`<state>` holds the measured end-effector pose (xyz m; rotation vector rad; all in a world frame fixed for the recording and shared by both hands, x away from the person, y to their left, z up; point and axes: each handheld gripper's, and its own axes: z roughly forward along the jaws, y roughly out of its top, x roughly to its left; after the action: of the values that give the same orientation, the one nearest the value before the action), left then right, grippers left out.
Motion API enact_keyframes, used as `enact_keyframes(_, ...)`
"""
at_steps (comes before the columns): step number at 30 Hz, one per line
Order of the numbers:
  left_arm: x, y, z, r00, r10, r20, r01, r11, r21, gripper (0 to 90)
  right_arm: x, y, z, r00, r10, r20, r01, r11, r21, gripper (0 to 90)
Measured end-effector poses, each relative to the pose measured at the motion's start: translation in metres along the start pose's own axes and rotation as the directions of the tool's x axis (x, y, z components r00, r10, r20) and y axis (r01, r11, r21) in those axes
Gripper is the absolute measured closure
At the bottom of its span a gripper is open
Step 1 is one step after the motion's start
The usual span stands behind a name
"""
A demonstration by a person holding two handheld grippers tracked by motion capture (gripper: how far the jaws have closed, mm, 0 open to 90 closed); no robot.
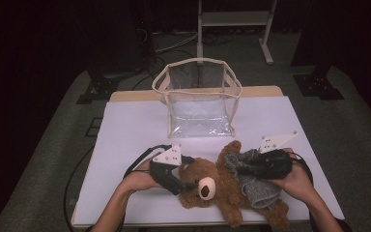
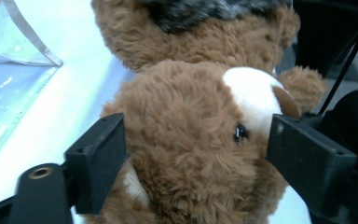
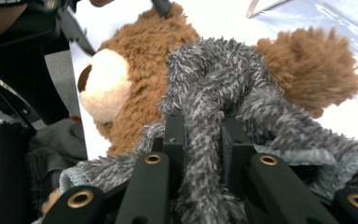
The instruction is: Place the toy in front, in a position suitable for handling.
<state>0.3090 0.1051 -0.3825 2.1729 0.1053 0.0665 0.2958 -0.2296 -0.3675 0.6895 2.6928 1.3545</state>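
Observation:
A brown teddy bear [image 1: 220, 181] lies on its back on the white table top [image 1: 130, 130], head toward the left. A fuzzy grey garment [image 1: 256, 188] is bunched over its body. My left gripper [image 1: 187, 182] has its jaws on either side of the bear's head [image 2: 186, 154]; the fur brushes them, but the head is not squeezed. My right gripper [image 1: 235, 166] is shut on a fold of the grey garment [image 3: 223, 88] over the bear's chest [image 3: 140, 60], with the cloth pinched between the jaws [image 3: 203, 123].
A clear plastic bag with cream trim [image 1: 198, 96] stands open-topped behind the bear, at the table's middle back. Its corner [image 2: 9, 70] lies left of the bear's head in the left gripper view. Cables trail from both grippers. The table's front edge is close to the bear.

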Motion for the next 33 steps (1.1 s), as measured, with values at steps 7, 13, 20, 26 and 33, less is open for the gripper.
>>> enact_keyframes(7,0.001,0.001,-0.001,0.9994,-0.025,-0.023,0.026,0.9995,0.017,9.5,0.015,-0.011,-0.005,0.9997,-0.024,-0.003,0.024,1.0,0.003,75.3)
enact_keyframes(13,0.001,-0.003,0.018,0.9962,-0.066,0.057,0.065,0.9977,0.021,7.8,0.018,-0.018,-0.007,0.9997,-0.01,-0.022,0.009,1.0,-0.017,75.2)
enact_keyframes(20,0.007,-0.004,0.027,0.9815,-0.161,0.104,0.164,0.9861,-0.026,3.2,0.017,-0.02,-0.008,0.9997,-0.008,-0.022,0.007,0.999,-0.032,75.1)
enact_keyframes(26,0.01,-0.005,0.033,0.9749,-0.18,0.132,0.185,0.9823,-0.029,16.1,0.017,-0.018,-0.005,0.9998,-0.008,-0.016,0.007,1.0,-0.027,75.0)
enact_keyframes(33,0.02,-0.001,0.019,0.987,-0.158,0.027,0.159,0.9871,-0.021,54.7,0.009,-0.009,-0.003,1.0,0.004,0.007,-0.004,0.999,-0.046,74.6)
